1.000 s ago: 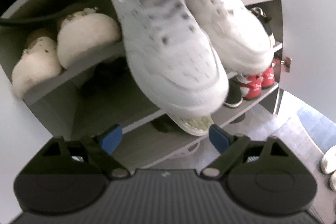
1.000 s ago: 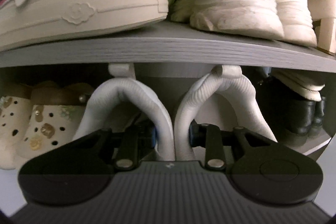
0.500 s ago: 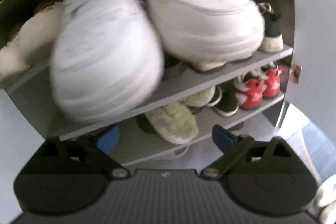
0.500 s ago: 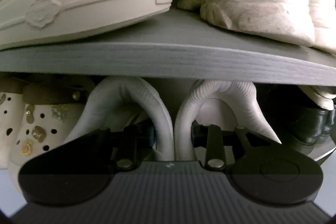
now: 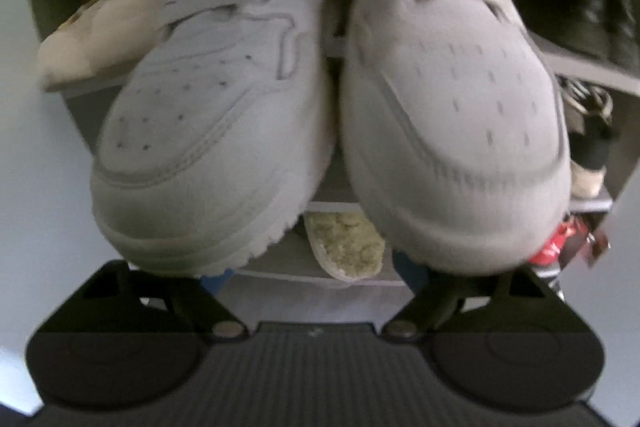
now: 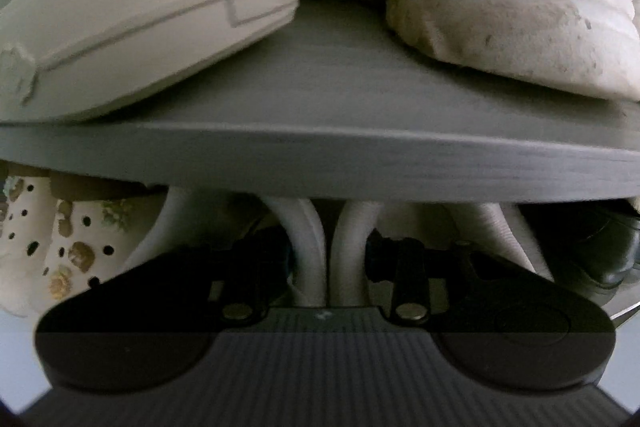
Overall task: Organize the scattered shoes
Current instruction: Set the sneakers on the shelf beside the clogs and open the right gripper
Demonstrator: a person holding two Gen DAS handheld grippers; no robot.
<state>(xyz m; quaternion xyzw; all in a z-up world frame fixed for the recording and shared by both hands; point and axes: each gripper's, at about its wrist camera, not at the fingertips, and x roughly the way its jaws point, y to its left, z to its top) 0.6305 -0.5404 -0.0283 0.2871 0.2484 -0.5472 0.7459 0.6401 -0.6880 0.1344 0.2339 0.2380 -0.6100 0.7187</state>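
Left wrist view: white sneakers (image 5: 332, 107) are filling the frame at twelve o'clock, toes out over the left gripper (image 5: 316, 275), whose jaws, wide and empty, have just been closing. Right wrist view: the right gripper (image 6: 330, 259) is holding both heel collars, jaws just easing open, sneakers under the shelf (image 6: 320, 151). Placement is nearly done; release remains. Clogs (image 6: 60, 247) are crowding nine o'clock.

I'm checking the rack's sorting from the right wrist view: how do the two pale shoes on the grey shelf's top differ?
The left shoe has a smooth, clean sole wall with a stepped groove line and a small moulded flower; the right shoe has a ribbed, chunkier sole with dark scuffs and specks. The left shoe lies side-on along the shelf; the right shoe's rounded end bulges toward the camera. Both are cream-coloured and sit on the same shelf, apart.
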